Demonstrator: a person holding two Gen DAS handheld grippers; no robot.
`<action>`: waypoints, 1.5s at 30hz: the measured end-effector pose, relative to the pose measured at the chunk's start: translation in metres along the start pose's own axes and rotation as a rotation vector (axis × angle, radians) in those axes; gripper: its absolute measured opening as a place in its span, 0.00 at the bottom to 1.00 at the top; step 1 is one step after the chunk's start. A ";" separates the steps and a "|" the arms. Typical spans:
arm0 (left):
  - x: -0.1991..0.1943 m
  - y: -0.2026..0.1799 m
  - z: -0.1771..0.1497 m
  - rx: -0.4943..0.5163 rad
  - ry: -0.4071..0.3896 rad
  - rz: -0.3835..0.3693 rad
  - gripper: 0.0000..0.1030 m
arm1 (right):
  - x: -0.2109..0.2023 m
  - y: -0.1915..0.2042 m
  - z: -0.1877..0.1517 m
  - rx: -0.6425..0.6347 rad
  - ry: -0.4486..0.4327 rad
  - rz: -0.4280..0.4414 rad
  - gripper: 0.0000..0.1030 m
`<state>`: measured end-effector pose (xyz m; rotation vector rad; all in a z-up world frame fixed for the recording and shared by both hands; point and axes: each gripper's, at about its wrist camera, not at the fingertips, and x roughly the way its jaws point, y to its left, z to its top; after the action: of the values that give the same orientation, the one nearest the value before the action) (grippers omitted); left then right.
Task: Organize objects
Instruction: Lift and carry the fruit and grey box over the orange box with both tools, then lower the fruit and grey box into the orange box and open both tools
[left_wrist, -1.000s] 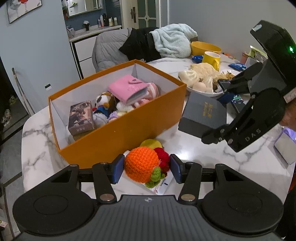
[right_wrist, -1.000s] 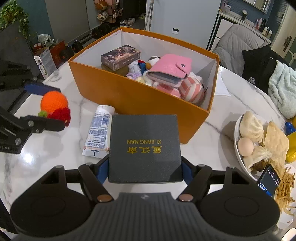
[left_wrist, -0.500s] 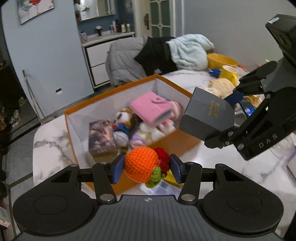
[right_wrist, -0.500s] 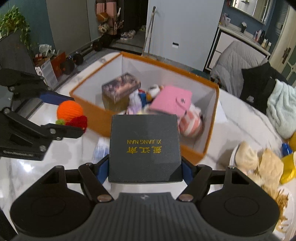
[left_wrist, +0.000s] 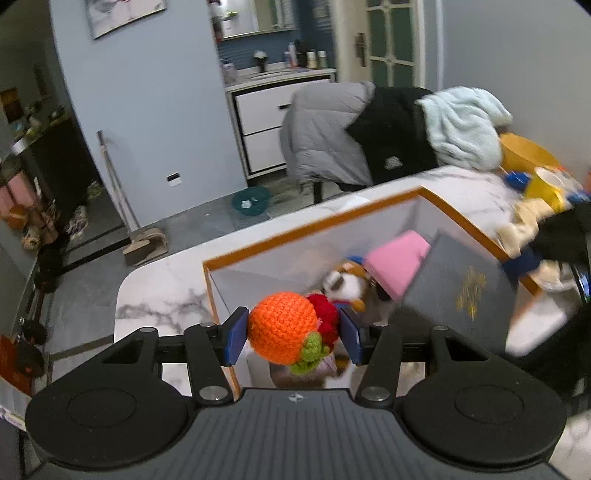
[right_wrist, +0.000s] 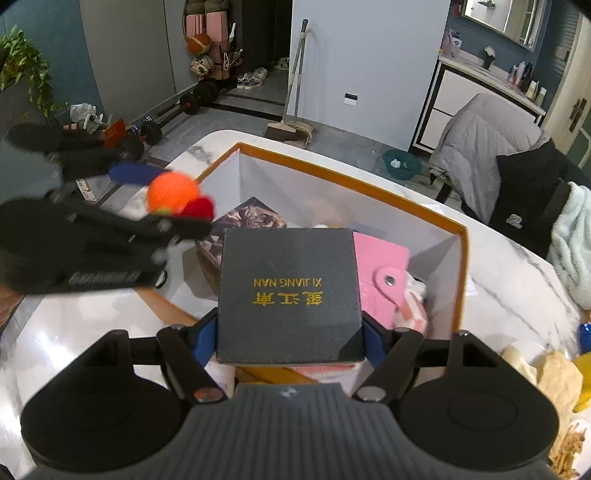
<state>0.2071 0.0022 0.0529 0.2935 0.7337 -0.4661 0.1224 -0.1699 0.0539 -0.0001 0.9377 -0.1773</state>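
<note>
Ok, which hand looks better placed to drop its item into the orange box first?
Probably the right: its tongs hold the black box over the orange box.

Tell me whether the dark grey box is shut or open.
Shut. The dark grey box shows its lid with gold lettering seated flush, no gap visible, clamped in the right gripper above the orange bin.

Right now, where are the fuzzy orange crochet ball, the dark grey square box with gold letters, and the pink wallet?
orange crochet ball (left_wrist: 282, 326): left wrist view, middle of its knitted front.
dark grey square box (right_wrist: 290, 295): right wrist view, lid centre, gold lettering.
pink wallet (right_wrist: 382, 275): right wrist view, snap flap.
</note>
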 end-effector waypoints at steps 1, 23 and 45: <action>0.005 0.002 0.003 -0.011 0.002 0.002 0.59 | 0.004 0.001 0.002 0.001 0.004 0.004 0.74; 0.084 0.023 0.022 -0.048 0.062 0.100 0.60 | 0.067 0.004 0.017 0.030 0.063 0.075 0.74; 0.109 0.013 0.017 -0.034 0.152 0.152 0.71 | 0.098 0.003 0.016 -0.023 0.077 0.038 0.88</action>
<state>0.2940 -0.0265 -0.0104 0.3529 0.8600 -0.2888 0.1923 -0.1829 -0.0159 0.0029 1.0163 -0.1321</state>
